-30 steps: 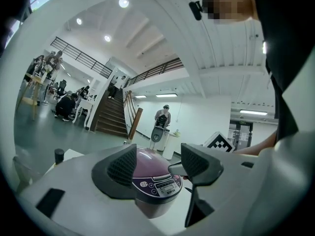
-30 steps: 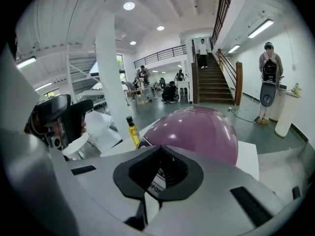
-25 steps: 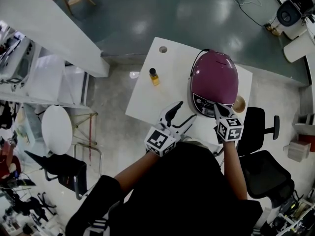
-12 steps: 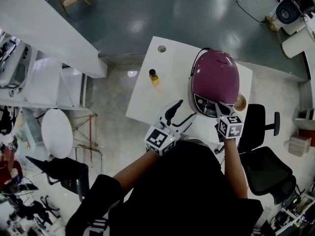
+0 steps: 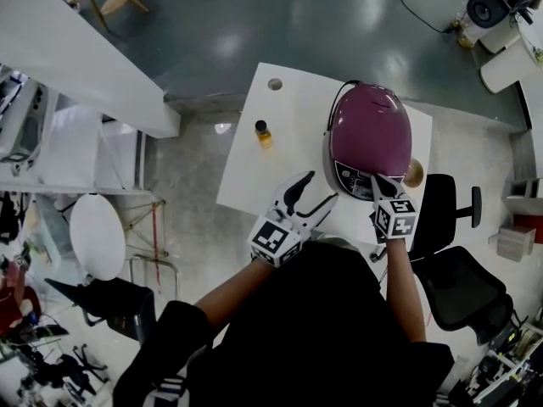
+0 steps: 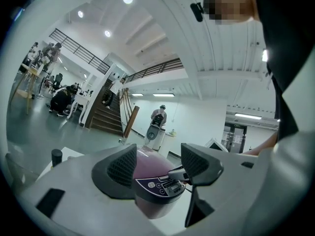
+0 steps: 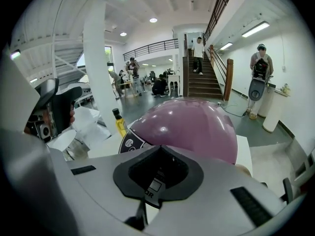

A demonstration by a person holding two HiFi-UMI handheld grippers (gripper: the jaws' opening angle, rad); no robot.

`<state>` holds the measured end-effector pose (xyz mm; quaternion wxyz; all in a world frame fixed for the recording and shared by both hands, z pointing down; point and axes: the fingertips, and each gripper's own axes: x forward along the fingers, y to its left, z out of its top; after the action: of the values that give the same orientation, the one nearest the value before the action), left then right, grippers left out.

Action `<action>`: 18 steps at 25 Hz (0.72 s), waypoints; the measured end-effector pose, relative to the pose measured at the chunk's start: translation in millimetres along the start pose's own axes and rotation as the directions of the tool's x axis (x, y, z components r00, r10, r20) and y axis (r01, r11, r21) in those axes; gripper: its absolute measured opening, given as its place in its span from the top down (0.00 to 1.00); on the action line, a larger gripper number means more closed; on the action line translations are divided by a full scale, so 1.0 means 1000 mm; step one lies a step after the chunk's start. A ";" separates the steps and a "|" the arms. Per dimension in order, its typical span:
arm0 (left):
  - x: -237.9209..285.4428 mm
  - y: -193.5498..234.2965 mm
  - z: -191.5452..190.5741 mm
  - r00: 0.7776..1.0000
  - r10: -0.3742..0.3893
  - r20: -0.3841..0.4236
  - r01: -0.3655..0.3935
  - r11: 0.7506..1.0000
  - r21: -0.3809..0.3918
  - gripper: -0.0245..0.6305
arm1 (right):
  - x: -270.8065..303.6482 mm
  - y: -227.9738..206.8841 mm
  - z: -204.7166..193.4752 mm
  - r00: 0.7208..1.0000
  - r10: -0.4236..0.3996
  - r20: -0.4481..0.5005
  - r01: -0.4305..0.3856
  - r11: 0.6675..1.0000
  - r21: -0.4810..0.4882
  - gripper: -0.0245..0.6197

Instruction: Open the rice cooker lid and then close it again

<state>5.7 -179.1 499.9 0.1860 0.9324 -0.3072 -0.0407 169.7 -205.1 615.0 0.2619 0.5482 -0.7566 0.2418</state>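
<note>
A purple rice cooker [image 5: 371, 134] stands on the white table [image 5: 288, 164] with its domed lid down. Its dark control panel [image 5: 350, 179] faces me. My right gripper [image 5: 375, 181] is shut, and its tips rest at the cooker's front edge beside the panel; nothing shows between the jaws. In the right gripper view the shut right gripper [image 7: 156, 180] points over the purple lid [image 7: 194, 127]. My left gripper [image 5: 323, 188] is open and empty, left of the cooker's front. In the left gripper view the left gripper [image 6: 158, 164] frames the cooker [image 6: 147, 163] and its panel [image 6: 160, 186].
A small yellow bottle with a black cap [image 5: 264, 133] stands on the table left of the cooker, also seen as the bottle [image 7: 119, 123]. A round wooden item [image 5: 414, 175] lies at the cooker's right. A black office chair [image 5: 450, 227] stands right of the table.
</note>
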 end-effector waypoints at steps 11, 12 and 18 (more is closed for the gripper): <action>-0.010 0.000 -0.004 1.000 -0.012 0.004 0.012 1.000 0.000 0.57 | 0.002 -0.002 -0.005 0.998 -0.045 -0.038 0.044 0.999 -0.029 0.96; -0.012 -0.001 -0.003 1.000 -0.014 0.008 0.014 1.000 0.001 0.57 | 0.002 -0.002 -0.004 0.998 -0.047 -0.038 0.046 0.999 -0.027 0.96; -0.019 0.001 -0.007 1.000 -0.018 0.013 0.018 1.000 -0.022 0.57 | 0.001 -0.001 -0.003 0.997 -0.024 -0.072 0.025 1.000 0.013 0.96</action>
<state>-8.9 -166.3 505.5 0.1940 0.9327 -0.2995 -0.0517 170.8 -204.4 617.5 0.2883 0.5499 -0.7383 0.2634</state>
